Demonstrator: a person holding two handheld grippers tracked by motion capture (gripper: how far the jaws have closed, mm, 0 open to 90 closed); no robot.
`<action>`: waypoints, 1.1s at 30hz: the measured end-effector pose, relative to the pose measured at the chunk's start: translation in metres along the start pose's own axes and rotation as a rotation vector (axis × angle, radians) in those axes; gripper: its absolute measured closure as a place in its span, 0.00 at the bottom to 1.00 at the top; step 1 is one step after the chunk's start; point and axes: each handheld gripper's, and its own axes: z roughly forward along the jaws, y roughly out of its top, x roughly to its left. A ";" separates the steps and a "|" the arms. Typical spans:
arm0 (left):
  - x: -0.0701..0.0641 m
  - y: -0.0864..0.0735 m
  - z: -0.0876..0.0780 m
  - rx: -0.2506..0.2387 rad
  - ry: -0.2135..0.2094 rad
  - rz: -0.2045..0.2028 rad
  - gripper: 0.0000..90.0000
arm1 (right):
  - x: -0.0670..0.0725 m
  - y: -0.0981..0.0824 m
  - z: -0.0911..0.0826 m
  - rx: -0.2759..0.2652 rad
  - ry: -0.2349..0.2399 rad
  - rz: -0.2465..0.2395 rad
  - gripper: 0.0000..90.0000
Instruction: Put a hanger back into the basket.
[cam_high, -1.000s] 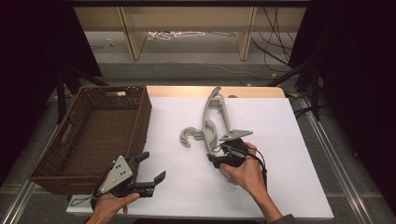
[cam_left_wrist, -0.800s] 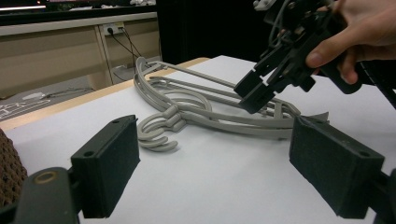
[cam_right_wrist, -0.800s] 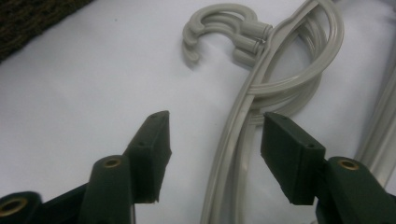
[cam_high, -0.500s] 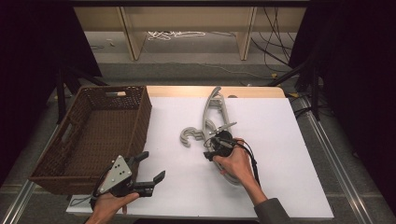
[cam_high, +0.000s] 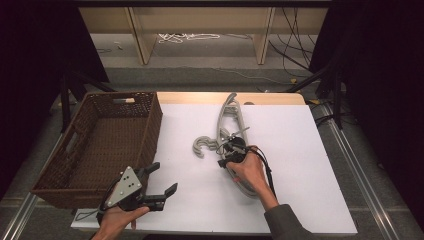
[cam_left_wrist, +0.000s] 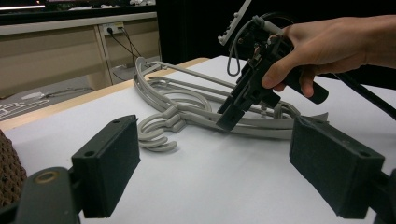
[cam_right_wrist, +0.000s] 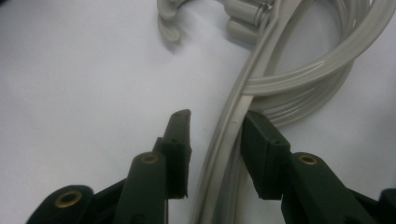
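Right gripper (cam_high: 223, 161) moved onto hangers (cam_high: 231, 120), jaws closing, not yet clamped; hangers' length runs near-far.

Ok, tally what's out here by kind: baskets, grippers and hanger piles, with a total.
Basket: 1
Grippers: 2 (left gripper, right gripper)
Pile of hangers: 1, too tangled to count singly
Total: 4
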 end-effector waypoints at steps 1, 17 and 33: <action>0.000 0.000 0.000 0.000 0.000 -0.004 0.18 | 0.001 0.000 0.000 0.005 -0.003 0.006 0.74; 0.000 0.000 0.001 0.004 0.000 -0.010 0.18 | -0.003 0.004 -0.008 -0.010 0.002 0.073 0.83; 0.001 -0.001 0.001 0.006 -0.001 -0.013 0.18 | -0.014 0.002 -0.043 -0.135 0.014 0.118 0.91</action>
